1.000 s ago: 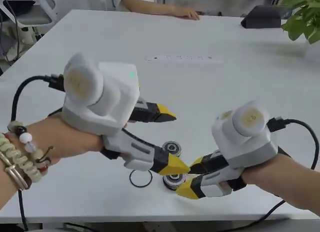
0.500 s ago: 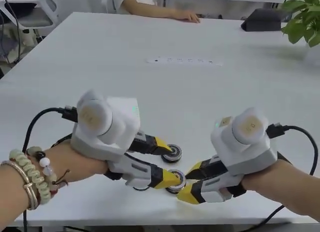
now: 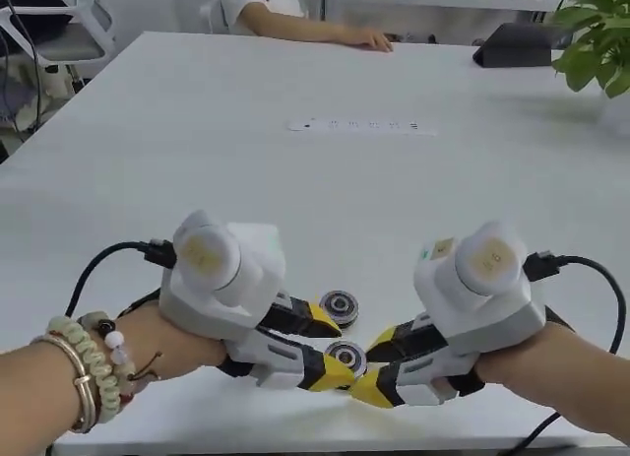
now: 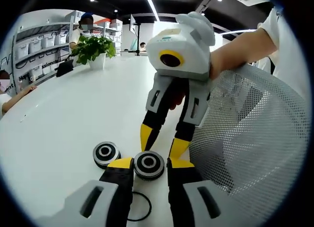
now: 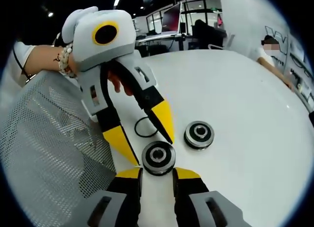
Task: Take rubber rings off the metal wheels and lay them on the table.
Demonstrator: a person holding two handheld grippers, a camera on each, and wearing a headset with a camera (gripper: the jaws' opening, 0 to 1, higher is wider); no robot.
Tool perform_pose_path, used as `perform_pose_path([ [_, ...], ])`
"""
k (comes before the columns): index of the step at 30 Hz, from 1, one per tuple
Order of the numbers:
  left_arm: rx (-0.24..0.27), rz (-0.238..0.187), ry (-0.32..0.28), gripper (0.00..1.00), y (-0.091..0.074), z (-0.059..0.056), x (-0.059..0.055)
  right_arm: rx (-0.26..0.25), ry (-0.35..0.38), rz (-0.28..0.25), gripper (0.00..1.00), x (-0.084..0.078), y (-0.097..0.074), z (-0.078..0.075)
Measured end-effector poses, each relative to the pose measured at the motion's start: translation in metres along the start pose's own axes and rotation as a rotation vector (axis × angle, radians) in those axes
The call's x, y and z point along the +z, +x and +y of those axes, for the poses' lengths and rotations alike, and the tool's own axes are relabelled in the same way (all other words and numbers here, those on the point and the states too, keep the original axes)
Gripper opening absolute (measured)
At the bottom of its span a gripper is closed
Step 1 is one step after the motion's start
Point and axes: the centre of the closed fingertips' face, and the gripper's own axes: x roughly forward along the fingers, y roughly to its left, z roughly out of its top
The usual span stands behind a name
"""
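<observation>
White power strip (image 3: 351, 125) lying flat further out, another person's forearm (image 3: 325, 23) resting at the far edge, black object (image 3: 517, 48) sitting beside a potted plant (image 3: 596, 28), office chair (image 3: 59, 32) standing far left, mesh chair back (image 4: 250, 134) showing close behind, shelves (image 4: 37, 48) holding white bins

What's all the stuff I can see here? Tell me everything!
wheels: two, silvery, near table edge; one between both grippers' tips, one beside it
ring: one, black, flat on table by left gripper
table: one, white
power strip: one, white, mid-table
plant: one, green, far right
arm: one, another person's, far edge
chair: one, white mesh, near table edge
left gripper: one, white and yellow
right gripper: one, same colours
hands: two, holding the grippers
</observation>
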Motion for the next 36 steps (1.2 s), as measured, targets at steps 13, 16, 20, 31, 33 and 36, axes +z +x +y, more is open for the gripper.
perform_pose_path([
  [13, 0.030, 0.005, -0.004, 0.11, 0.0007, 0.0058, -0.0019, -0.010, -0.018, 0.000, 0.18, 0.0000, -0.0011, -0.0022],
  [16, 0.032, 0.002, 0.001, 0.11, 0.0010, 0.0056, -0.0018, -0.013, -0.026, 0.001, 0.16, -0.0004, -0.0016, -0.0029],
  [20, 0.027, 0.008, 0.048, 0.07, 0.0029, 0.0013, -0.0024, -0.014, -0.054, 0.006, 0.15, -0.0011, -0.0013, -0.0025],
  [31, 0.034, 0.006, 0.048, 0.07, 0.0014, 0.0015, -0.0029, -0.023, -0.116, 0.021, 0.02, -0.0031, -0.0033, -0.0052],
  [33, 0.035, 0.006, 0.049, 0.07, 0.0014, 0.0016, -0.0028, -0.029, -0.127, 0.023, 0.01, -0.0031, -0.0034, -0.0061],
  [36, 0.037, 0.004, 0.051, 0.07, 0.0014, 0.0012, -0.0029, -0.037, -0.115, 0.024, 0.00, -0.0032, -0.0039, -0.0076],
])
